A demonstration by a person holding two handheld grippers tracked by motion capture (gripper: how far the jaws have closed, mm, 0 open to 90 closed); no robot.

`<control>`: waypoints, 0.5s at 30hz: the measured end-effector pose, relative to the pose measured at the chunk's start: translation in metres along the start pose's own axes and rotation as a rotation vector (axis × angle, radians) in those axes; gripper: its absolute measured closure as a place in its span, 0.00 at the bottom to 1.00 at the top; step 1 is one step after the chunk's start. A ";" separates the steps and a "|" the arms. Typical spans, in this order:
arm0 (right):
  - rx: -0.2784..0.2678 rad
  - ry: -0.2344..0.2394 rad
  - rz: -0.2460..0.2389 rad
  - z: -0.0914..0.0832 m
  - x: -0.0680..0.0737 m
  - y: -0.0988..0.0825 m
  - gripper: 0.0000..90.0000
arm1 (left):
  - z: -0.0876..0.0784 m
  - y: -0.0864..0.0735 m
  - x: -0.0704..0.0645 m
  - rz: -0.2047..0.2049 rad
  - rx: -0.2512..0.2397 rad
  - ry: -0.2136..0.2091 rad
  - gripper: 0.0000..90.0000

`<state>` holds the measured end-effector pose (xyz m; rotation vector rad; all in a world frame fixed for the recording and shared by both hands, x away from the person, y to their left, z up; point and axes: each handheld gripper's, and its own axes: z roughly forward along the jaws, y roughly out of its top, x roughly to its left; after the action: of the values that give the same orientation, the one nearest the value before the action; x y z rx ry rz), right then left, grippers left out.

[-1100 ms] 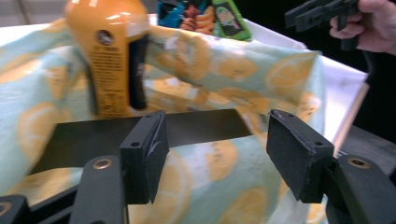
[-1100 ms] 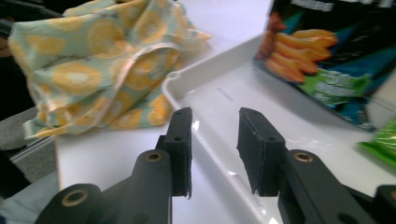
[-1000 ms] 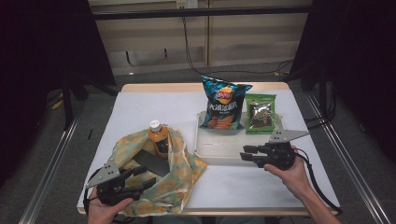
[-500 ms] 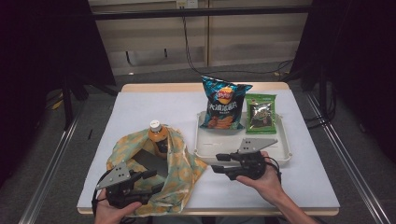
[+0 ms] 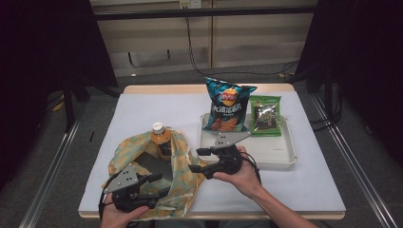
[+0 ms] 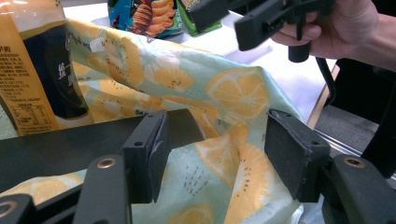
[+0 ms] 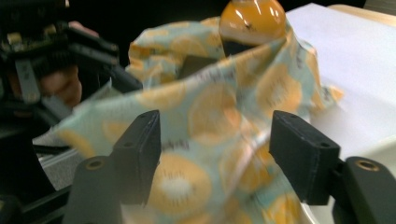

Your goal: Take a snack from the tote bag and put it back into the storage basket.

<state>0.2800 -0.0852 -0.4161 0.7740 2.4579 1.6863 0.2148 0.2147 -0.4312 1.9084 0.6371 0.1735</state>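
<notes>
The fruit-print cloth bag (image 5: 157, 175) is lying at about 7 o'clock on the white surface (image 5: 119, 118), with an orange drink bottle (image 5: 159, 136) standing in its open mouth. The left tool (image 5: 160, 185) is sitting at the bag's near edge, jaws standing apart with the bag's rim and a fold of cloth between them; the pads are not pressing on it. The right tool (image 5: 196, 160) is reaching in from 3 o'clock toward the bag's right side, its jaws having just been opening and now standing wide, cloth ahead of them and nothing gripped. At 1 o'clock a white tray (image 5: 280, 154) is carrying a chip bag (image 5: 227, 105) and a green snack packet (image 5: 265, 115).
</notes>
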 end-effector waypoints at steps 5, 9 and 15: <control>-0.002 0.022 0.013 0.017 0.002 0.013 0.29 | 0.004 -0.001 -0.003 0.006 0.011 0.000 0.41; 0.001 0.049 0.012 0.031 0.008 0.020 0.26 | 0.005 -0.001 -0.004 0.022 0.033 0.009 0.39; 0.056 0.065 0.013 0.053 0.020 0.022 0.18 | 0.009 -0.002 -0.007 0.042 0.038 0.000 0.39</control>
<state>0.2881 -0.0255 -0.4132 0.7544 2.5588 1.6798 0.2117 0.2043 -0.4352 1.9595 0.6044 0.1897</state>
